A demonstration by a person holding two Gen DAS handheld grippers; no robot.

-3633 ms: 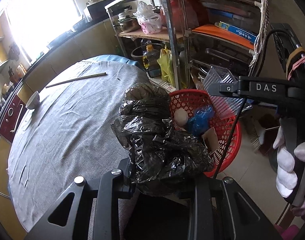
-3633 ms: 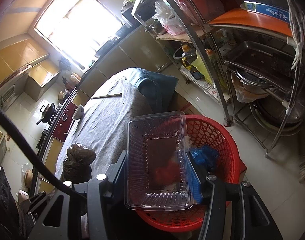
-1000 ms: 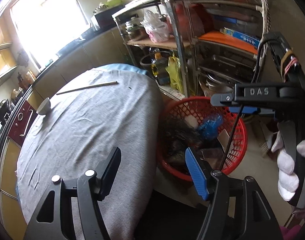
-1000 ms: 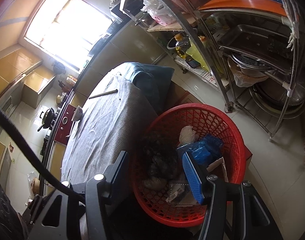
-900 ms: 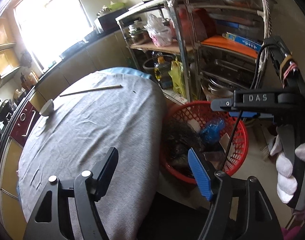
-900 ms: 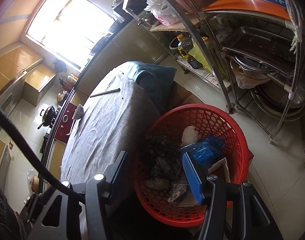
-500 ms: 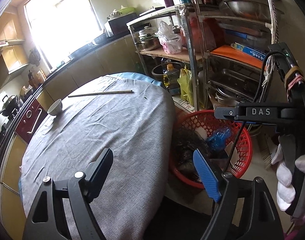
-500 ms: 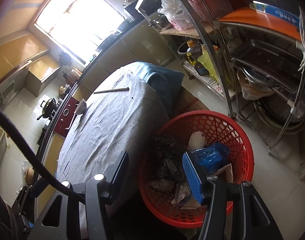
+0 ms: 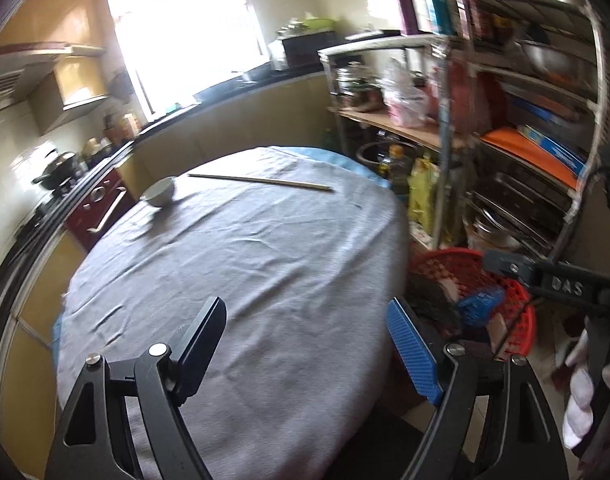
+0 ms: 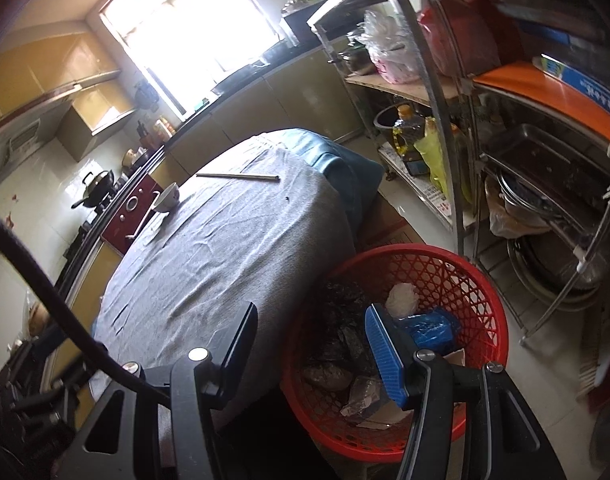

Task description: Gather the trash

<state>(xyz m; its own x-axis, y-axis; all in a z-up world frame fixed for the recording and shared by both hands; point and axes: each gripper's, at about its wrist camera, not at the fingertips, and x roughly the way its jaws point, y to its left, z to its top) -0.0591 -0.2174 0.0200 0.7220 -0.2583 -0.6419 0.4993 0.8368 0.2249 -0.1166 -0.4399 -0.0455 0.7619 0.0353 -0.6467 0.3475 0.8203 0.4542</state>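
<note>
My left gripper (image 9: pixel 307 346) has its jaws spread wide with nothing between them, only the grey cloth of the bench (image 9: pixel 241 264) showing below. My right gripper (image 10: pixel 311 344) also has its jaws apart and empty, one finger over the bench edge and the blue pad (image 10: pixel 383 354) over the red basket (image 10: pixel 481 280).

That basket stands on the floor just beside the bench, at the foot of a metal rack (image 10: pixel 457 128). The trash lies inside it: a crumpled black bag (image 10: pixel 341 320) on the side nearest the bench, a blue wrapper (image 10: pixel 429 326), a white wad (image 10: pixel 401 294) and some paper and clear plastic scraps near the front, partly hidden by my finger.

In the left view the right gripper's arm crosses over the basket (image 9: pixel 517 304), with a white-gloved hand (image 9: pixel 581 396) at the frame edge.

Farther out on the bench lie a pair of chopsticks (image 9: pixel 261 182) and a small bowl (image 9: pixel 159 192), well apart from both grippers, near the far edge.
</note>
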